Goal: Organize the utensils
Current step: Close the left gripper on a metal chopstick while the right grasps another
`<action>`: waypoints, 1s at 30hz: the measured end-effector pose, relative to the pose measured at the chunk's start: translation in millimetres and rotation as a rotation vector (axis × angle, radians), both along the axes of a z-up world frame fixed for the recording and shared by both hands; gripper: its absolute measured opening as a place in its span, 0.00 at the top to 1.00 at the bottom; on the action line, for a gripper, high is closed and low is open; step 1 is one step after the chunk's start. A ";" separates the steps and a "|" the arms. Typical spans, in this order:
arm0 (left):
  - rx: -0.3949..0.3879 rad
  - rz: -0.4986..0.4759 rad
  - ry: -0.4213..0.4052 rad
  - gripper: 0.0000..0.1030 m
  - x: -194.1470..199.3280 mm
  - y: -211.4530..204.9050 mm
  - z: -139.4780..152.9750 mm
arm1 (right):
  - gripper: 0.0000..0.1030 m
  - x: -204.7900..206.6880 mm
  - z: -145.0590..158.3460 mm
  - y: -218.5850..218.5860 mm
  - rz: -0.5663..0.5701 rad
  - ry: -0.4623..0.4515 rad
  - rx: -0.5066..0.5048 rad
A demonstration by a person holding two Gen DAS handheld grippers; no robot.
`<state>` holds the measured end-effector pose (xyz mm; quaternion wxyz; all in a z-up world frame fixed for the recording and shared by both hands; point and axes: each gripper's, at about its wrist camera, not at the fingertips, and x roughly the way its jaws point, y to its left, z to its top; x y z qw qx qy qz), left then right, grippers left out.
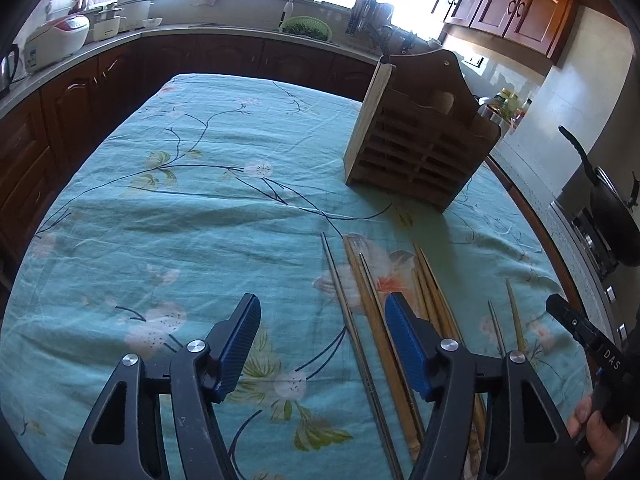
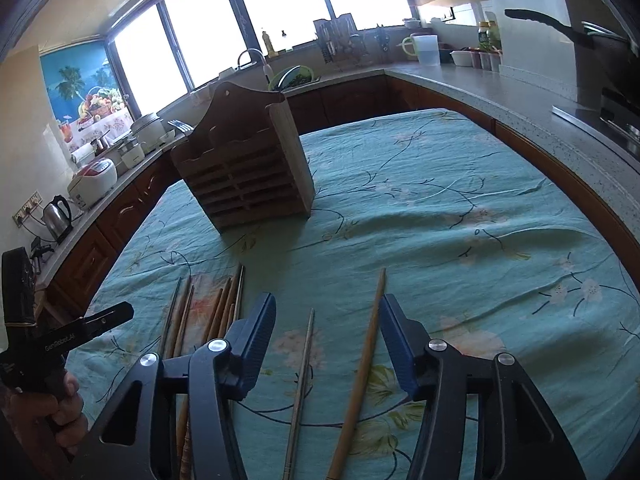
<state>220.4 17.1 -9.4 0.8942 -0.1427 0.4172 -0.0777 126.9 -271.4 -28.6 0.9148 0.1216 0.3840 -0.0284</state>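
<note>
- Claw state first: the left claw (image 1: 322, 344) and the right claw (image 2: 328, 344) both stand wide apart and grip nothing, each hovering low over the tabletop (image 1: 168, 216), which is covered with a teal floral cloth.
- Largest of the task's things is the single wooden utensil holder (image 1: 416, 152), slatted at the front, standing upright on the cloth beyond both claws and well apart from them; I cannot see whether anything sits inside it.
- Next comes the loose bundle of chopsticks (image 1: 380, 312), lying flat between the claws and the holder. Their long axes run roughly away from the cameras, towards the holder. I count about seven or eight here; some overlap, so the number is uncertain.
- Two more lie apart from that bundle: a wooden chopstick (image 2: 366, 360) and a thinner grey chopstick (image 2: 304, 364), both straight ahead between the right claw's blue fingers (image 2: 260, 336).
- Judging by this, the right claw is nearer the stray pair, while the bundle lies beneath the left claw's right finger, so each hand has its own near target.
</note>
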 end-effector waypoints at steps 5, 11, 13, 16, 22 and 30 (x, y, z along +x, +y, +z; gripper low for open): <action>0.019 -0.029 0.045 0.46 25.4 -7.7 -6.4 | 0.59 22.4 -12.2 20.6 0.086 0.085 -0.008; 0.039 -0.049 0.093 0.52 50.3 -16.6 -20.2 | 0.76 29.3 -32.8 19.0 0.080 0.181 -0.049; 0.062 -0.059 0.116 0.56 59.6 -21.9 -27.8 | 0.76 32.4 -42.4 18.4 0.078 0.217 -0.066; 0.126 -0.067 0.100 0.61 70.1 -29.5 -30.2 | 0.78 32.5 -42.8 25.7 0.089 0.209 -0.136; 0.253 -0.101 0.063 0.87 81.8 -46.9 -36.1 | 0.91 36.0 -43.5 31.7 0.104 0.203 -0.198; 0.187 -0.133 0.066 0.98 71.9 -41.0 -33.0 | 0.95 37.5 -39.7 24.2 0.102 0.193 -0.111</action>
